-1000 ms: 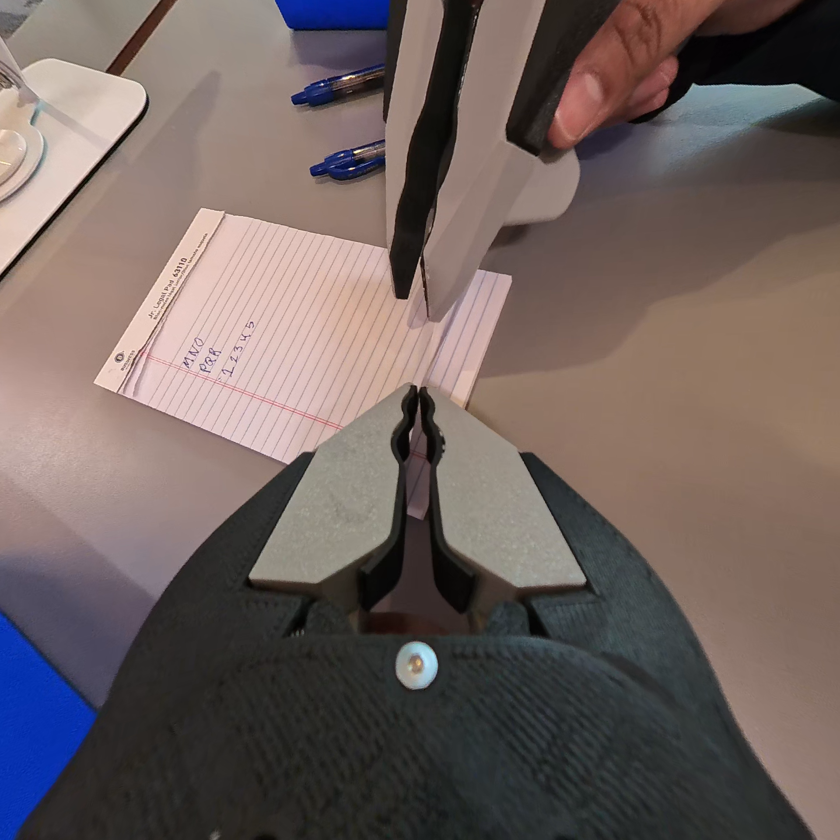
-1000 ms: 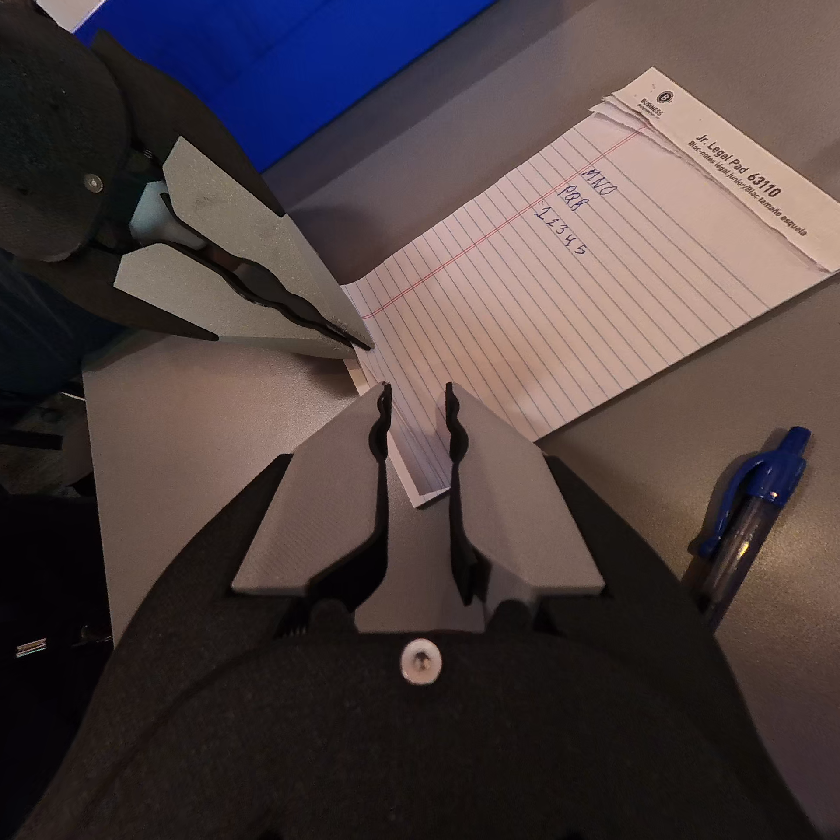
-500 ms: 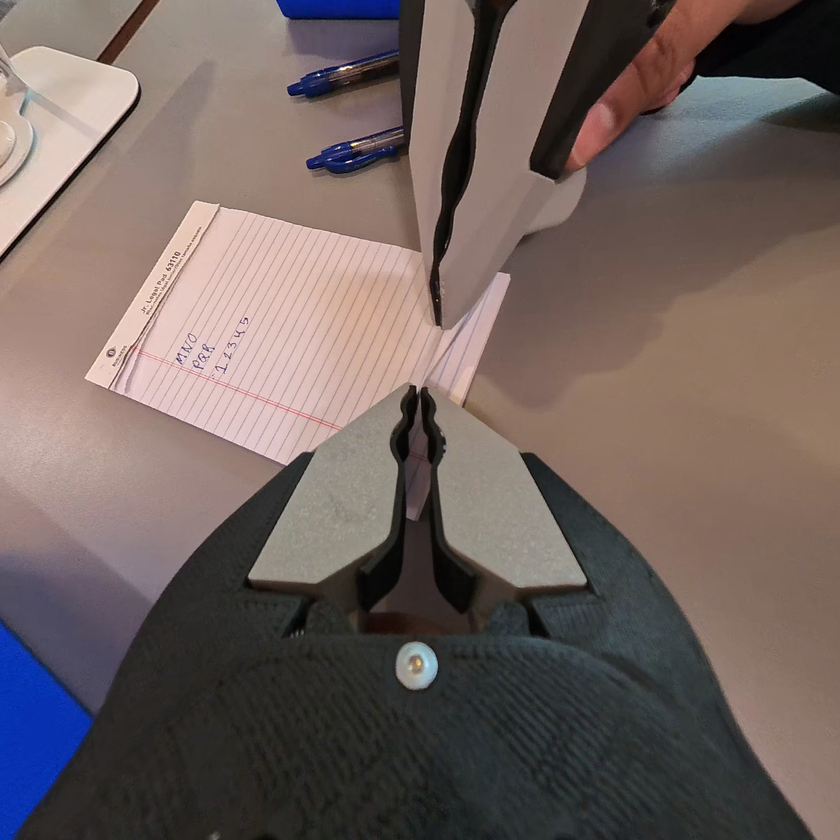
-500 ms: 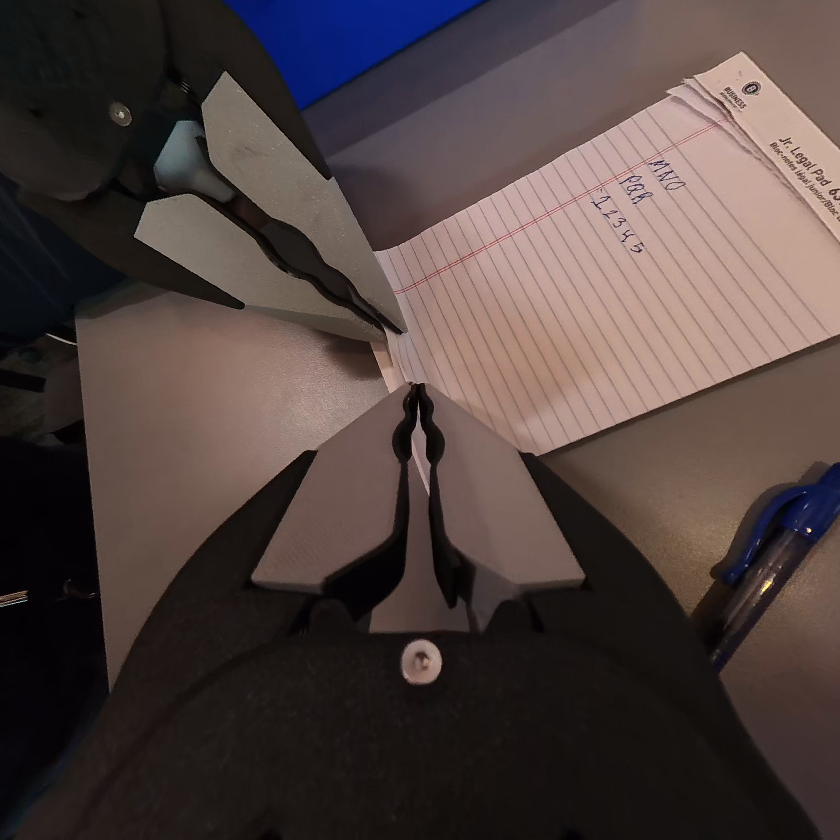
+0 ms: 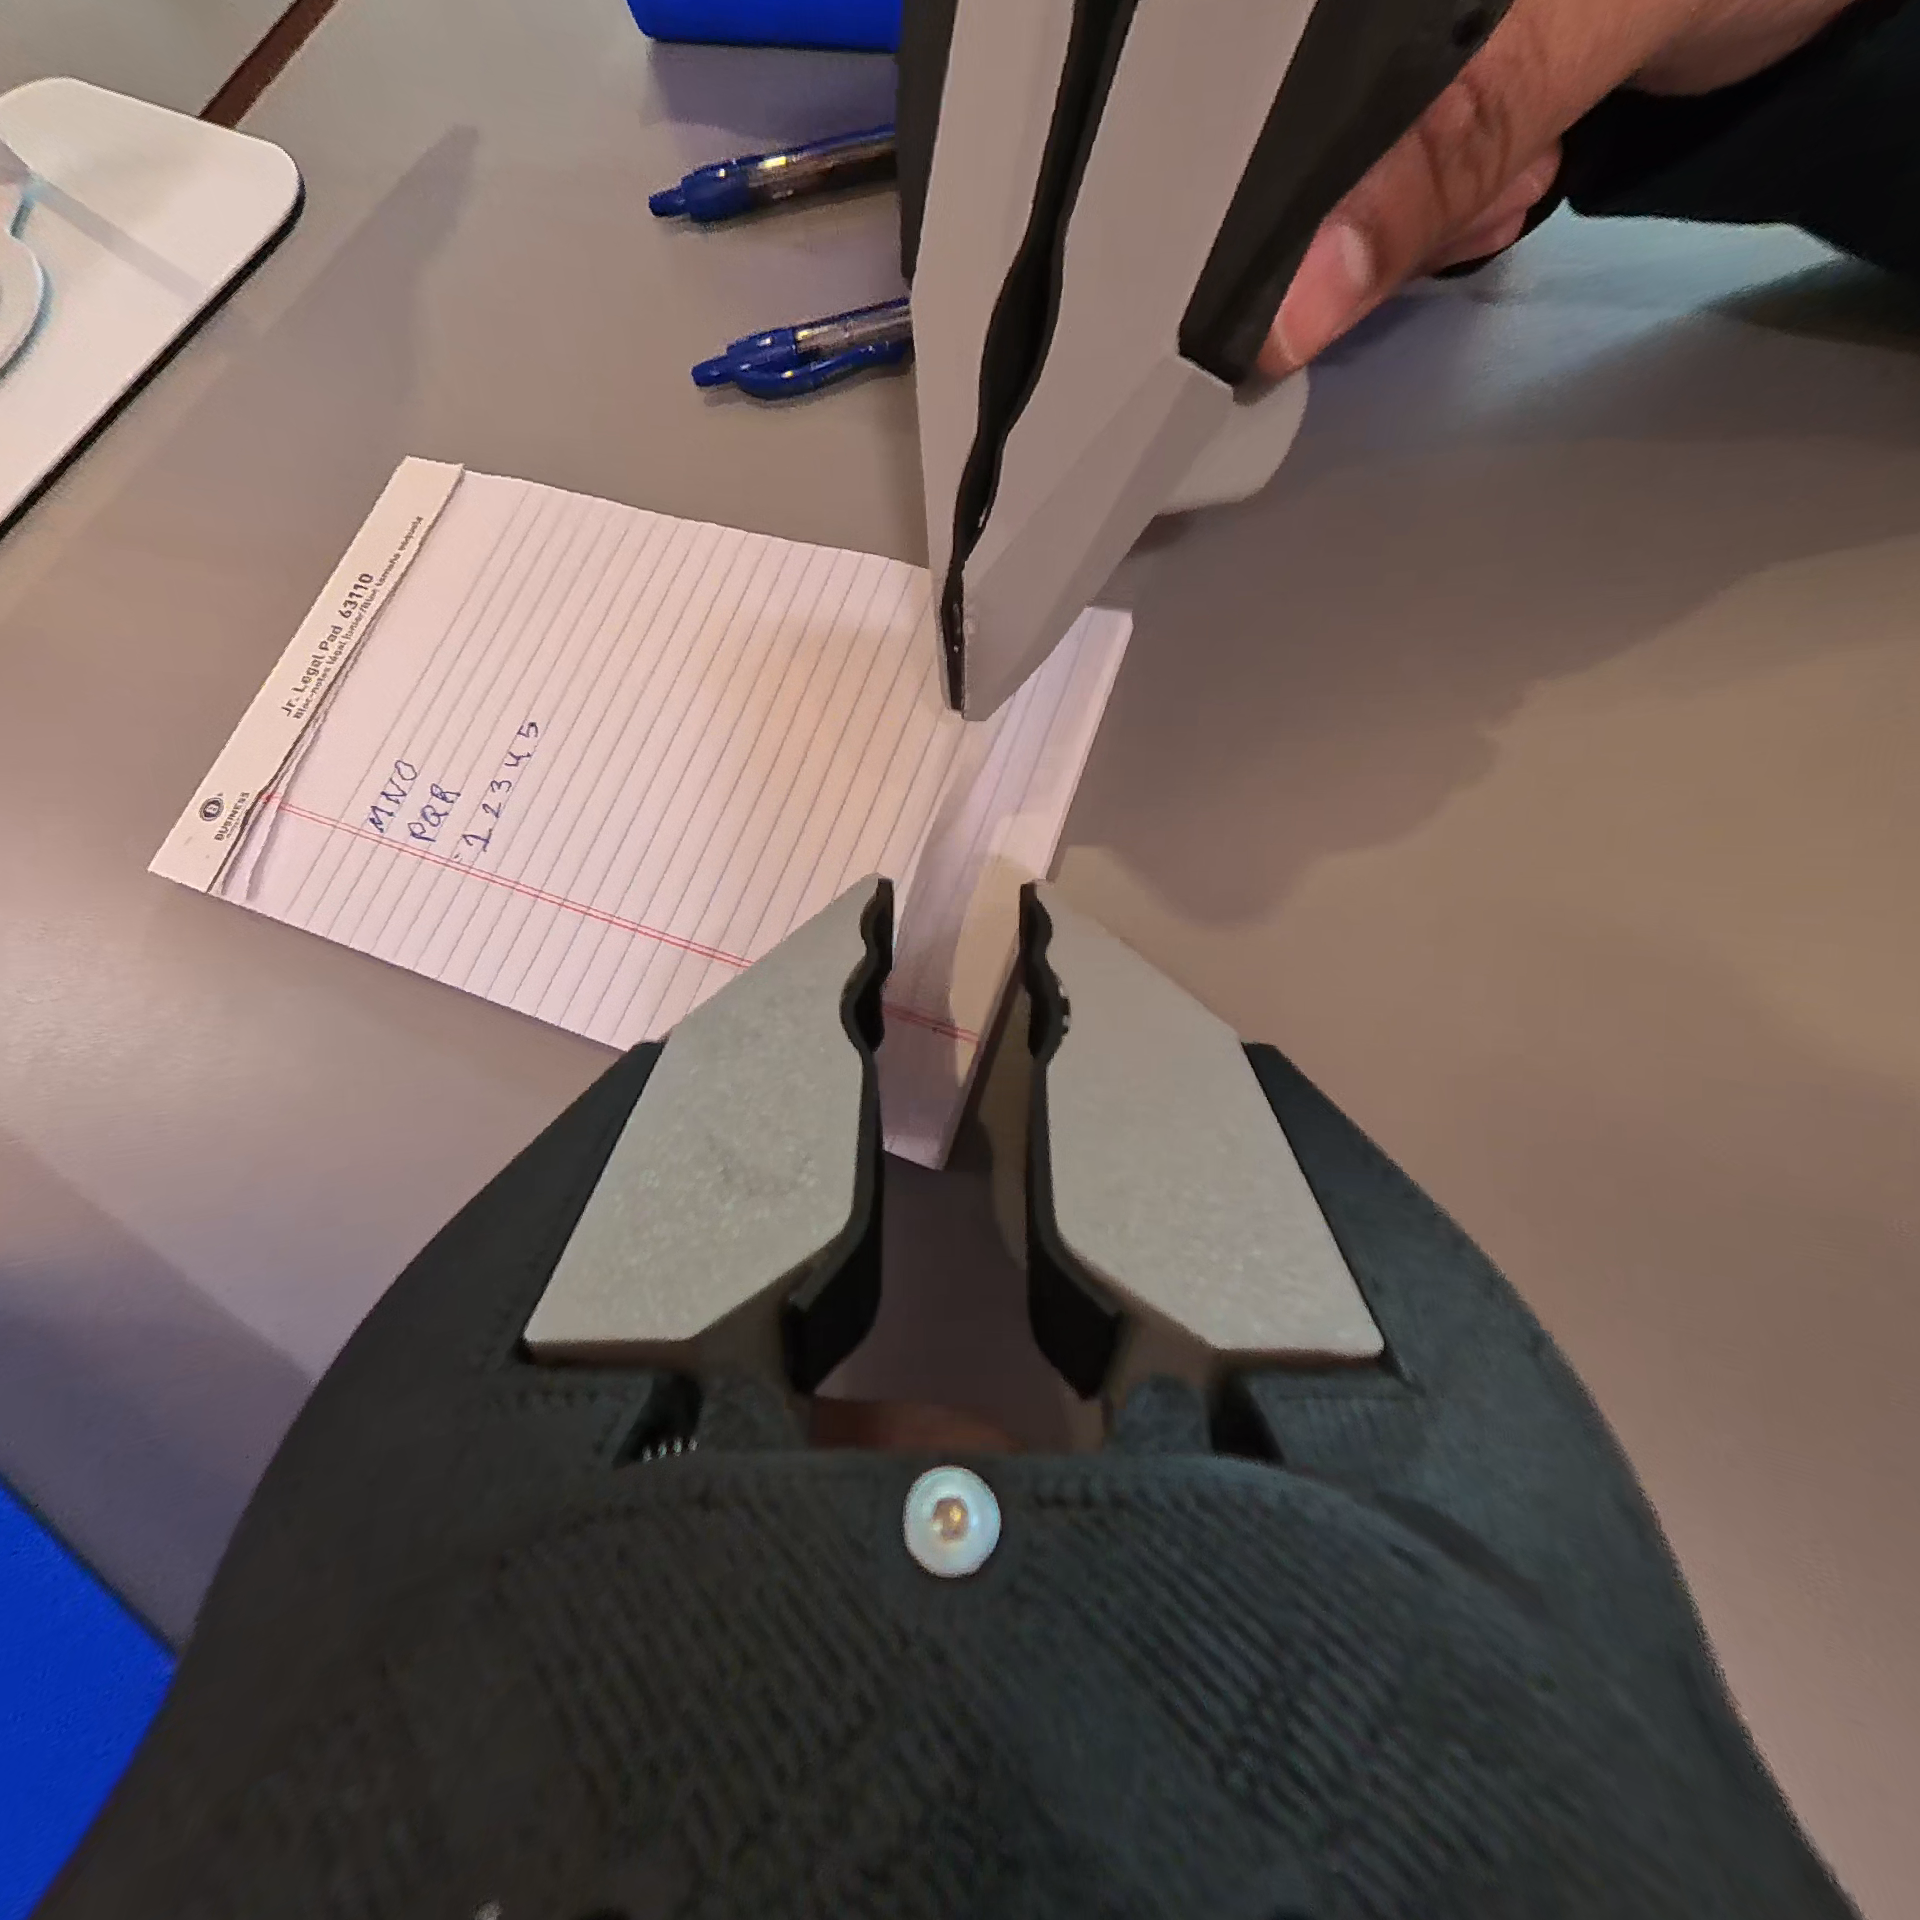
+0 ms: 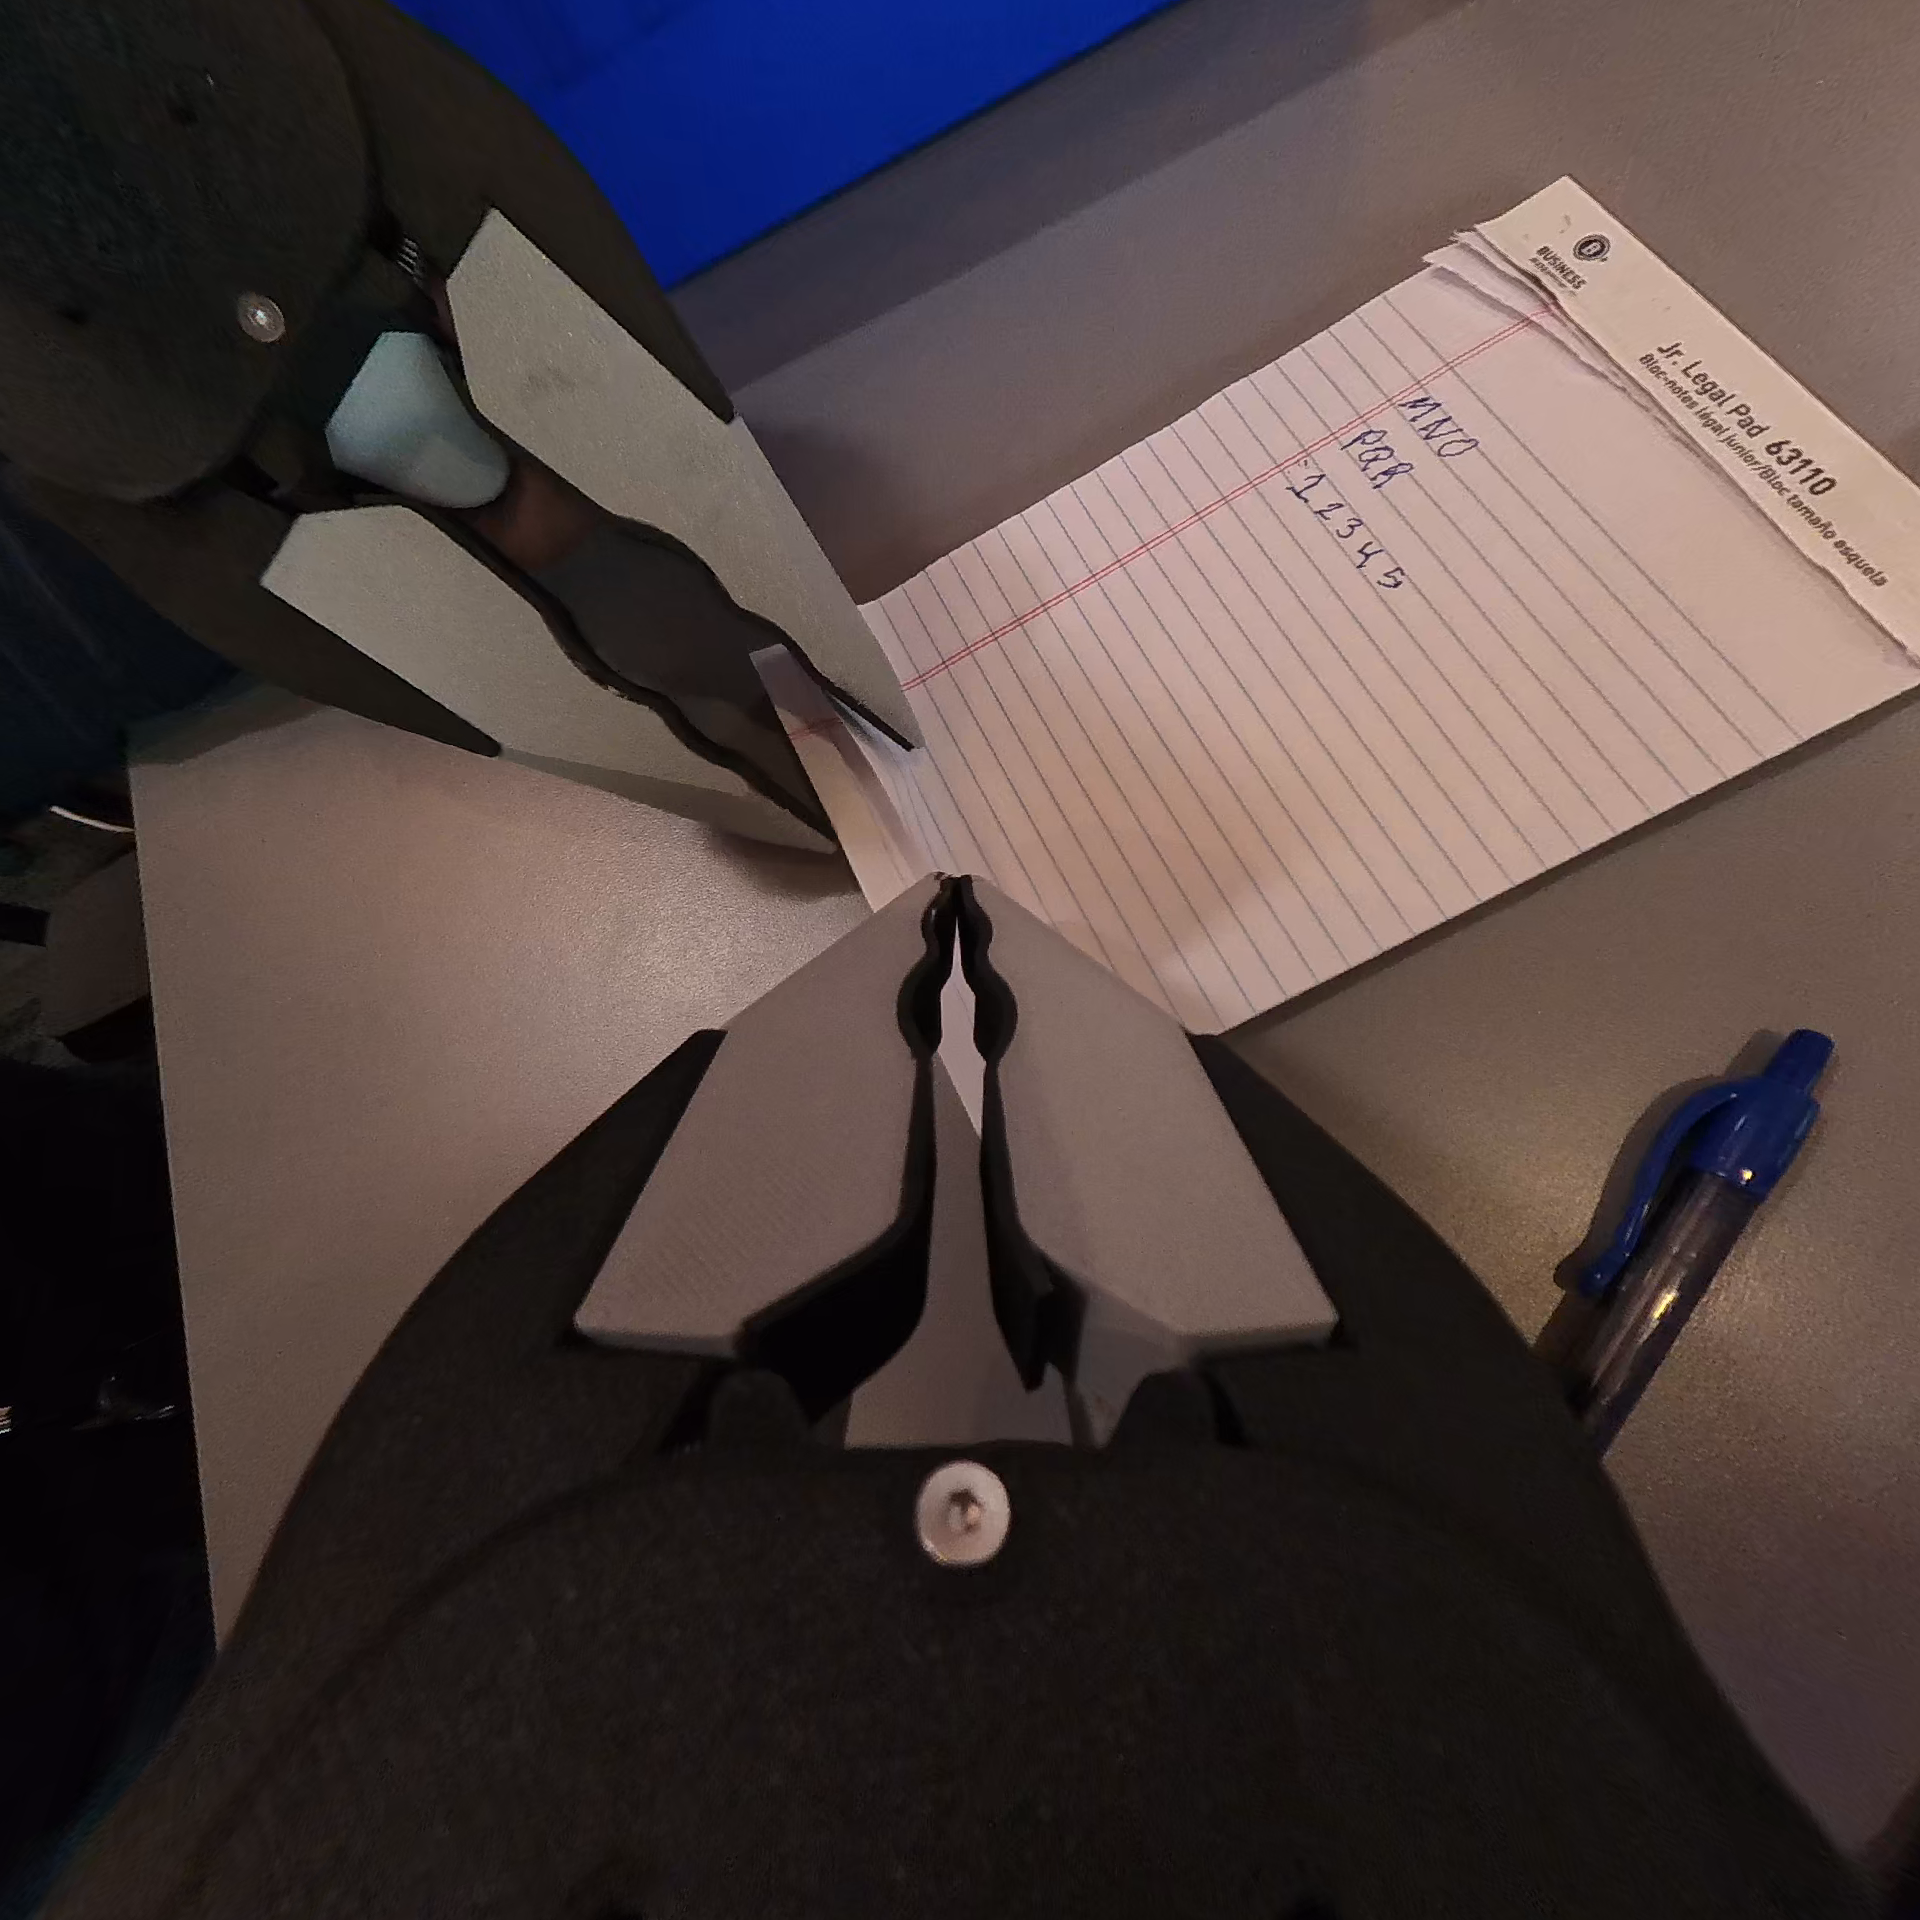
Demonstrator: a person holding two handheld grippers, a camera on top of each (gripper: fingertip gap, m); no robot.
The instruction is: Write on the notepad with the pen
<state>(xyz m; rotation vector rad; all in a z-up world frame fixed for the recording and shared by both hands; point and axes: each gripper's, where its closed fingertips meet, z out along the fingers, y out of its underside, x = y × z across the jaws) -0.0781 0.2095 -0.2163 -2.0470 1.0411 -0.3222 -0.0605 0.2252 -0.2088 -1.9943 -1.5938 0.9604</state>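
A white lined notepad (image 5: 623, 727) with a few blue handwritten lines lies on the grey table; it also shows in the right wrist view (image 6: 1351, 675). Its top sheet is bent up along the bottom edge. My right gripper (image 6: 954, 883) is shut on that raised edge; in the left wrist view it (image 5: 961, 665) comes down from above. My left gripper (image 5: 954, 904) is open, with the raised paper edge standing between its fingers; it also shows in the right wrist view (image 6: 868, 795). Two blue pens (image 5: 800, 353) lie beyond the pad. One blue pen (image 6: 1704, 1174) lies right of my right gripper.
A white rounded tray (image 5: 135, 260) sits at the far left. Blue objects lie at the far edge (image 5: 769, 21) and the near left (image 5: 62, 1621). A hand (image 5: 1455, 156) holds the right gripper. The table's edge (image 6: 156, 1039) runs close on the left in the right wrist view. My two grippers' fingertips are within a few centimetres of each other. My right gripper's tips are some 12 centimeters from the blue pen (image 6: 1704, 1174). Seen from the left wrist view (image 5: 800, 354) as well.
My right gripper closed on the sheet's raised edge and stays shut. My left gripper, shut on that edge before, has now opened and let go.
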